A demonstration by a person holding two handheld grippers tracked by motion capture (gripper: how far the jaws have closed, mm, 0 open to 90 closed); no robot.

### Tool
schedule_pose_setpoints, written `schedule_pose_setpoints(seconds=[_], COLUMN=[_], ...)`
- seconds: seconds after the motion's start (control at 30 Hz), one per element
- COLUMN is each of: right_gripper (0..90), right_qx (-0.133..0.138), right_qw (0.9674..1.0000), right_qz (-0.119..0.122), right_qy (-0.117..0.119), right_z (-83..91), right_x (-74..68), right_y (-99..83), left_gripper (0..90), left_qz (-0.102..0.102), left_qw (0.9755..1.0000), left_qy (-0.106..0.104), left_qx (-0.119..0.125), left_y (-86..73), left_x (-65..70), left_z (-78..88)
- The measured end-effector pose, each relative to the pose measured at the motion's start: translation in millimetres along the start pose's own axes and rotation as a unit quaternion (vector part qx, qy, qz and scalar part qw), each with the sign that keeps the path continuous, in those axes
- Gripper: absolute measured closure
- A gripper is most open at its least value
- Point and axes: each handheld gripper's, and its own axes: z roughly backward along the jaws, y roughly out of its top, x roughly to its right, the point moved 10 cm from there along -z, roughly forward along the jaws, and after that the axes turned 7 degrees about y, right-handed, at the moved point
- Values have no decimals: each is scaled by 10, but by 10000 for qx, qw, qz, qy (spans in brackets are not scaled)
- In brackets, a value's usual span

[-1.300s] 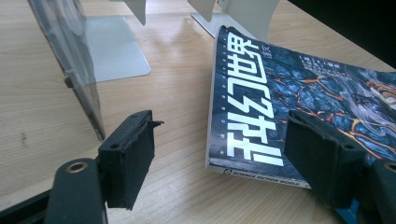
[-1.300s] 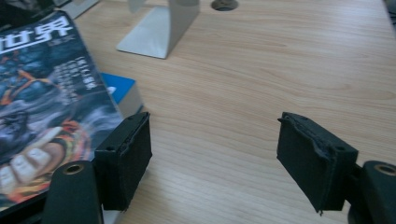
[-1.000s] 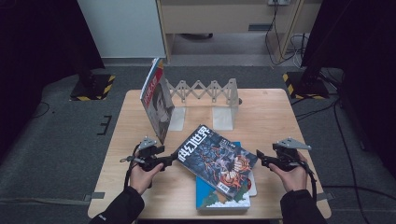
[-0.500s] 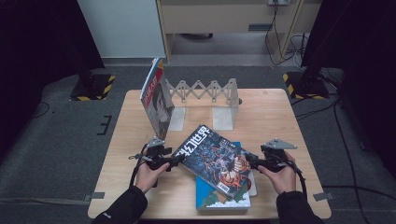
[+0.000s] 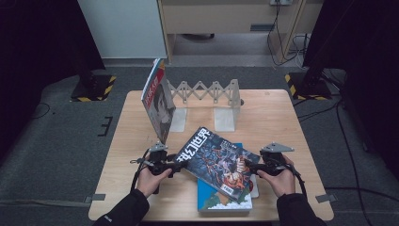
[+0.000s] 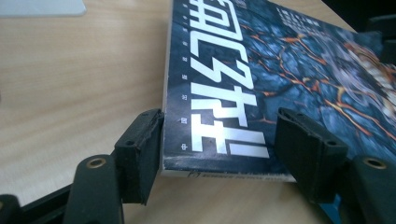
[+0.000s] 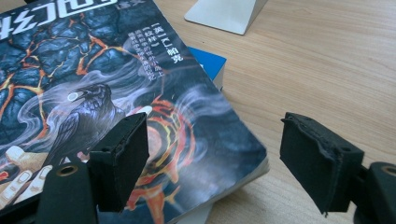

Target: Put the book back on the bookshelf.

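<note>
A dark illustrated book [image 5: 214,162] lies slantwise on top of a blue book [image 5: 221,202] near the table's front. My left gripper [image 5: 178,162] is at its left corner. In the left gripper view the gripper [image 6: 219,144] straddles that corner of the book [image 6: 280,60]: one pad touches the spine edge, the other hovers over the cover. Its jaws have just been closing around the corner without clamping it. My right gripper [image 5: 248,165] is at the book's right corner. In the right gripper view it [image 7: 212,149] stands open, one jaw above the cover [image 7: 93,70], the other over bare wood.
A grey expanding book rack [image 5: 207,92] stands at the back of the wooden table [image 5: 291,122]. A tall book [image 5: 159,101] leans upright at its left end. A corner of the blue book [image 7: 208,60] juts out near the rack's foot [image 7: 229,14].
My right hand has moved left up to the dark book's right corner. The left gripper's jaws have narrowed around the left corner. The books have not moved.
</note>
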Motion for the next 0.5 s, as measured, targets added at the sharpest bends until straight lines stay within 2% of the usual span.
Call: schedule_pose_setpoints(seconds=[0.1, 0.2, 0.3, 0.5], right_gripper=[235, 230, 223, 218], right_qx=[4, 28, 55, 40], right_qw=[10000, 10000, 10000, 9999], right_qz=[-11, -22, -17, -24], right_qy=[3, 7, 66, 114], right_z=[5, 8, 7, -21], right_x=[0, -8, -45, -67], right_y=[-4, -1, 7, -11], left_gripper=[325, 324, 312, 269], left_qz=[84, 64, 37, 186], left_qw=[9999, 9999, 9998, 9991], left_qy=[-80, -117, -167, -365], left_qx=[-33, -79, -74, -49], left_y=[-69, -77, -58, -5], left_x=[39, 42, 38, 43], left_z=[57, 70, 34, -102])
